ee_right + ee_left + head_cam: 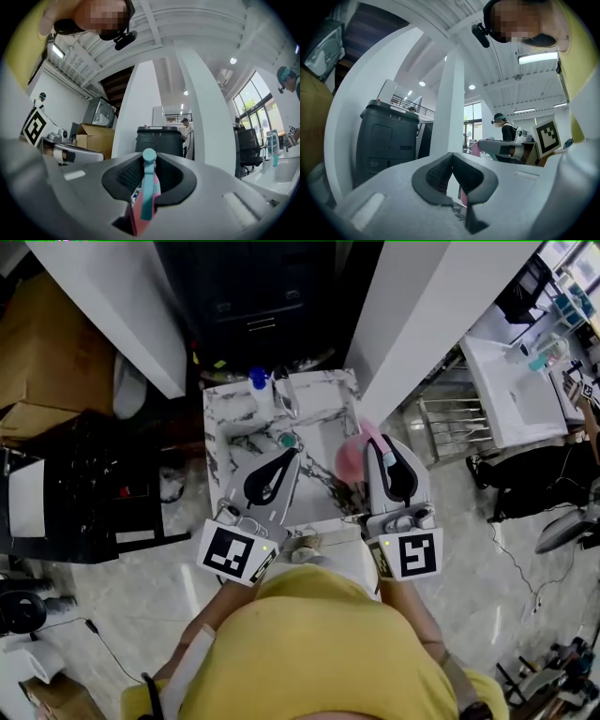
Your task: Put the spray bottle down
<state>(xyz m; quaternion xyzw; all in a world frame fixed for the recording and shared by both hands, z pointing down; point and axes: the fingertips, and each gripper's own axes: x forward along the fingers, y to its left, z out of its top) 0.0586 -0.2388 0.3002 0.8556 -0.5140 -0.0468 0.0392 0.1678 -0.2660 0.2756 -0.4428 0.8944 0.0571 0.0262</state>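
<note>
Right gripper point(382, 448) fingers are clamped narrow on the spray bottle point(146, 190), gripping the pink-and-teal head. The bottle sits by the right edge of the marble desk point(225, 423) and looks carried, not set down. Left gripper point(289, 454) fingers are pinched together and empty. Suggest: move inboard over bare marble, stay clear of the blue-capped bottle point(258, 380), keep it upright, lower until the base bears fully, then release.
</note>
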